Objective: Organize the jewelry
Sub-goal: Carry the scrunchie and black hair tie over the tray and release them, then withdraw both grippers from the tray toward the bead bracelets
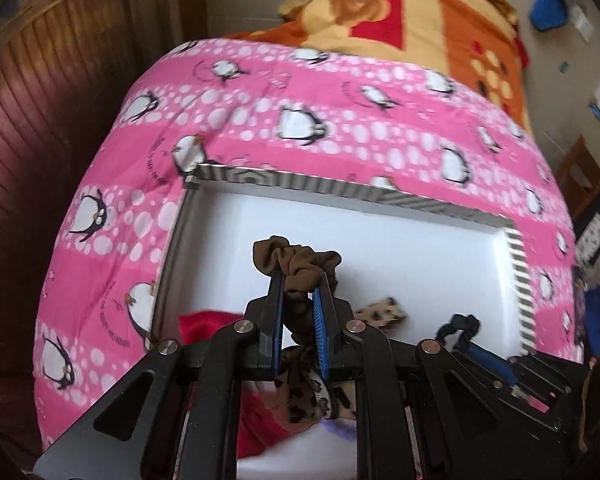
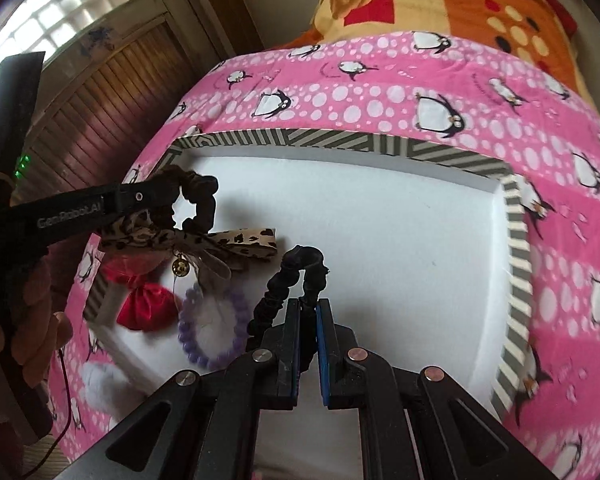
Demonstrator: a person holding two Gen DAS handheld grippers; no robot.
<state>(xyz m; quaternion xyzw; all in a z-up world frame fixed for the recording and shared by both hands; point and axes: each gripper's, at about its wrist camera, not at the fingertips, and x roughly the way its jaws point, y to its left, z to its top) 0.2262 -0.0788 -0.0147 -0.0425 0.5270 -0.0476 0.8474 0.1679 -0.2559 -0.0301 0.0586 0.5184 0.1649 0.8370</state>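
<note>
A shallow white tray with a grey-striped rim (image 1: 516, 264) (image 2: 516, 260) lies on a pink penguin-print bedcover. My left gripper (image 1: 296, 276) is shut on a brown scrunchie (image 1: 296, 256) above the tray's left part. In the right wrist view that same left gripper (image 2: 160, 196) comes in from the left, with the brown scrunchie (image 2: 198, 200) bunched at its tips. My right gripper (image 2: 308, 304) is shut on a black scrunchie (image 2: 296, 268) over the tray floor. It also shows low at the right of the left wrist view as the right gripper (image 1: 466, 340), the black scrunchie (image 1: 460, 324) pinched in it.
In the tray's left corner lie a leopard-print bow (image 2: 236, 240) (image 1: 380, 308), a small gold bell (image 2: 179, 267), a red fabric piece (image 2: 148, 308) (image 1: 204, 320) and a purple bead bracelet (image 2: 212, 328). A white pompom (image 2: 100, 384) sits outside the rim. A wooden wall panel (image 1: 40, 120) stands left, an orange blanket (image 1: 460, 28) behind.
</note>
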